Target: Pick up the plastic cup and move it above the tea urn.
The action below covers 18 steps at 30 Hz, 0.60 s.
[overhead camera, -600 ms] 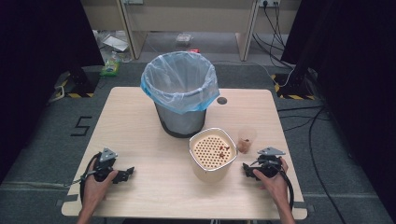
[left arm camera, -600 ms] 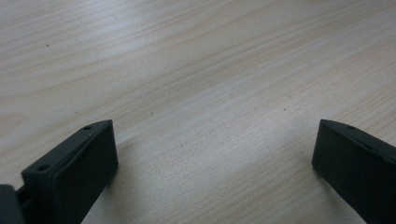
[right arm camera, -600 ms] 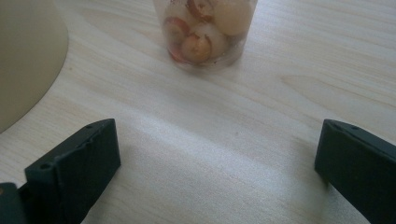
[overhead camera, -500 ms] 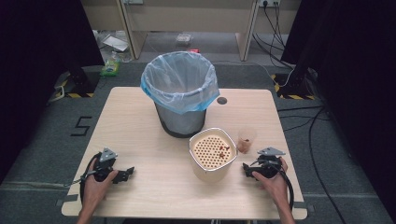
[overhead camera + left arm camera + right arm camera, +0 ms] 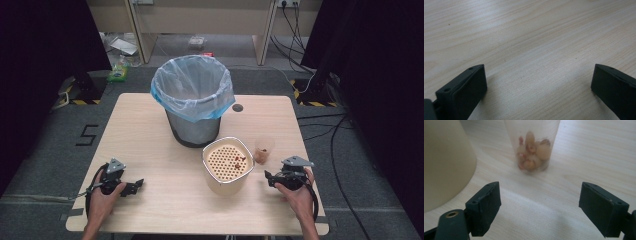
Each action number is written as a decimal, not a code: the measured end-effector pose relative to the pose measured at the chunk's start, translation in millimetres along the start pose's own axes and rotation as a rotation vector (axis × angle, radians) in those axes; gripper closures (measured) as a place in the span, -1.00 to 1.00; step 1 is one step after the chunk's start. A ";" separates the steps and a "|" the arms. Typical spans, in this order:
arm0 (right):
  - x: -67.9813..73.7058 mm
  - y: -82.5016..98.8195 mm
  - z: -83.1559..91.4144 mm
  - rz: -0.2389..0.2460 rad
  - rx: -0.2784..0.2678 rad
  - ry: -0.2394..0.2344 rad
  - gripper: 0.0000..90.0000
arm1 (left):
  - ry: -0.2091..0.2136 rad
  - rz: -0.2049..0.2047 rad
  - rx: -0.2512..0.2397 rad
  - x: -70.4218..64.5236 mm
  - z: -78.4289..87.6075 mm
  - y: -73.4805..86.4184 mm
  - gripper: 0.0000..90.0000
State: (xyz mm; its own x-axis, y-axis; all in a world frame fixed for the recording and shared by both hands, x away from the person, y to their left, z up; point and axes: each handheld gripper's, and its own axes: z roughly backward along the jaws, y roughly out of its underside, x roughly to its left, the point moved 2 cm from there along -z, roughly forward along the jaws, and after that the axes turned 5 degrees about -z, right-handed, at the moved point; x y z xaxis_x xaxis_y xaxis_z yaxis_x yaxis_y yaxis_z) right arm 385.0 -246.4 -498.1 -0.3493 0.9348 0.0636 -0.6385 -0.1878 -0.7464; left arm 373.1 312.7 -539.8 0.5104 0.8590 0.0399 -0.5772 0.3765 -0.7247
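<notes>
A small clear plastic cup point(image 5: 263, 149) point(image 5: 532, 143) with nuts and reddish bits stands on the wooden table point(image 5: 150, 140), right of a cream container point(image 5: 227, 167) point(image 5: 444, 162) whose perforated top carries a few scraps. My right gripper point(image 5: 268, 178) point(image 5: 540, 206) rests near the table's front right, jaws wide apart and empty, pointing at the cup a short way off. At the front left, my left gripper point(image 5: 139, 185) point(image 5: 539, 87) lies on the table, open, with bare wood between its jaws.
A grey bin point(image 5: 192, 100) lined with a blue-tinted plastic bag stands at the table's middle back. A round cable hole point(image 5: 238, 107) sits right of it. Cables and clutter lie on the floor beyond the table.
</notes>
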 end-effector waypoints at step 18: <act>0.2 -54.0 36.3 -0.005 -0.106 0.013 -0.36 | 0.000 -0.001 0.001 0.1 0.1 0.0 -1.00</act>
State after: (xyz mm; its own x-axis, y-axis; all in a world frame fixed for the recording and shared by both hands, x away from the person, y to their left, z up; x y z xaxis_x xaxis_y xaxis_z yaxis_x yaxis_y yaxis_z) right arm 394.6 -247.0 -433.7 -0.3367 0.9397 0.0597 -0.5642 -0.1506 -0.8118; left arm 373.1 312.8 -539.8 0.5111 0.8586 0.0404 -0.5771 0.3776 -0.7241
